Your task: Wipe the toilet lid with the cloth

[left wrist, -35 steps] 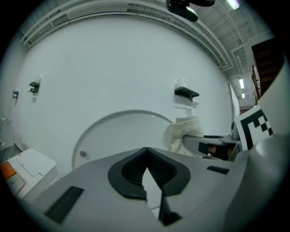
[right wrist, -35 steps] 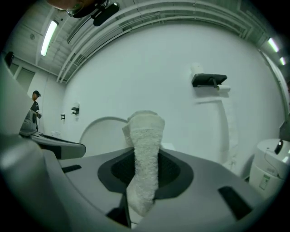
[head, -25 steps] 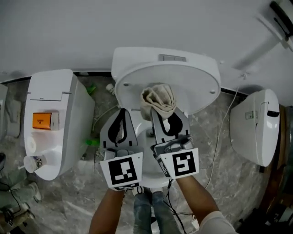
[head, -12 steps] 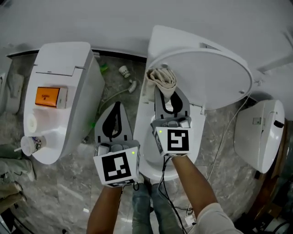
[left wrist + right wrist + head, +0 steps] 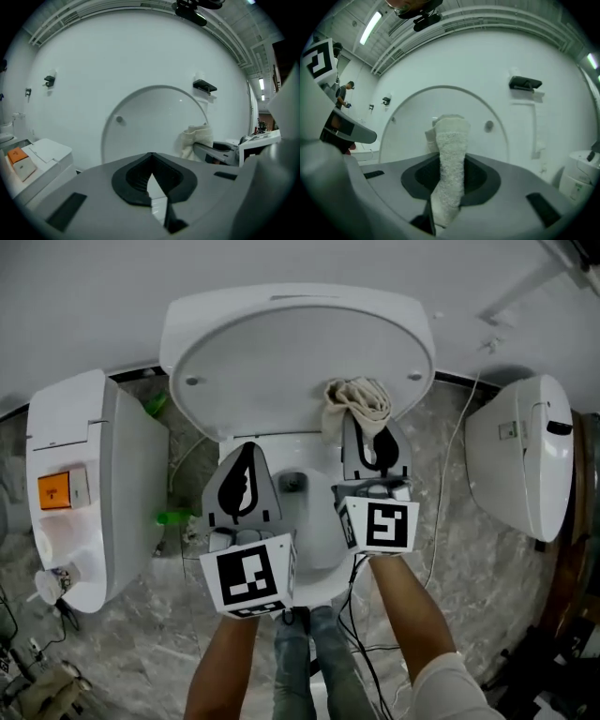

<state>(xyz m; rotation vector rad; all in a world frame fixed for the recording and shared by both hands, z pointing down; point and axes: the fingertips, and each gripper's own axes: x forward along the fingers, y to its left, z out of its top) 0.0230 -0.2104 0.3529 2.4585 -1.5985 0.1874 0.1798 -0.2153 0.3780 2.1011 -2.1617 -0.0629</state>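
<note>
The right tongs (image 5: 373,442) clamp a cream terry cloth (image 5: 356,399). Its bunched end appears to touch the raised toilet lid (image 5: 281,352) just ahead of their tips, low on its right side. The left tongs (image 5: 245,454), alongside, are closed on nothing. The wiping step seems in hand; next, the cloth needs sweeping across the lid under steady pressure.

Terry cloth (image 5: 356,399) w/ rough nap; lid (image 5: 291,362) glossy plastic.

I seem to be in a test hall or showroom, not a home bathroom: a left toilet (image 5: 89,456), a middle toilet (image 5: 281,352) and a right toilet (image 5: 516,465) stand side by side on a marbled floor (image 5: 131,643) against one bare wall (image 5: 281,263), under a ceiling (high, industrial) with a tube light (image 5: 371,28).
</note>
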